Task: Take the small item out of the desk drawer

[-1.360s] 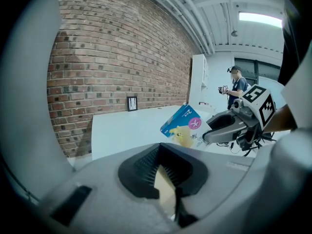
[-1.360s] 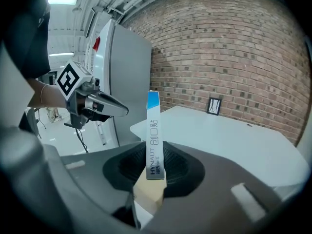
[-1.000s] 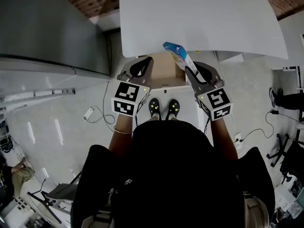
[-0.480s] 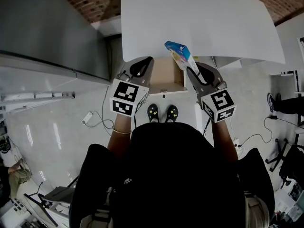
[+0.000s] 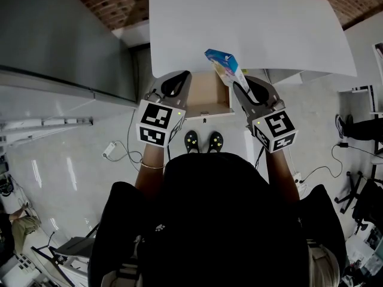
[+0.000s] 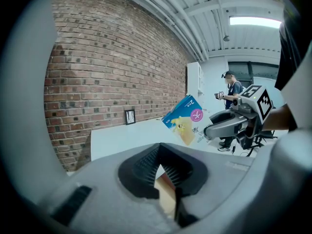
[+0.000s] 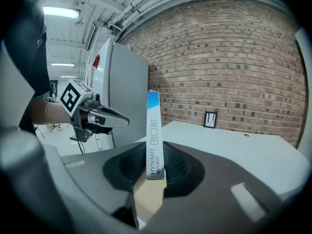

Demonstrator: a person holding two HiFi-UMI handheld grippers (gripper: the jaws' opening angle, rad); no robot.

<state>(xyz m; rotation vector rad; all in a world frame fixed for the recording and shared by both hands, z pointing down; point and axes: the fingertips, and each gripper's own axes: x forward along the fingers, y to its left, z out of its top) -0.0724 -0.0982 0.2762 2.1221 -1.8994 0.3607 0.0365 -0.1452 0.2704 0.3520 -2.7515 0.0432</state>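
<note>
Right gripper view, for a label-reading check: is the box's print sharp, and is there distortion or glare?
Right gripper view: the print on the box is sharp; the fisheye bends the brick wall and darkens the corners; the ceiling light is blown out. Head view: the box is too small to read.

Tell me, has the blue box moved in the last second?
Yes, slightly: in the head view the blue box reaches farther up past the desk's front edge.
</note>
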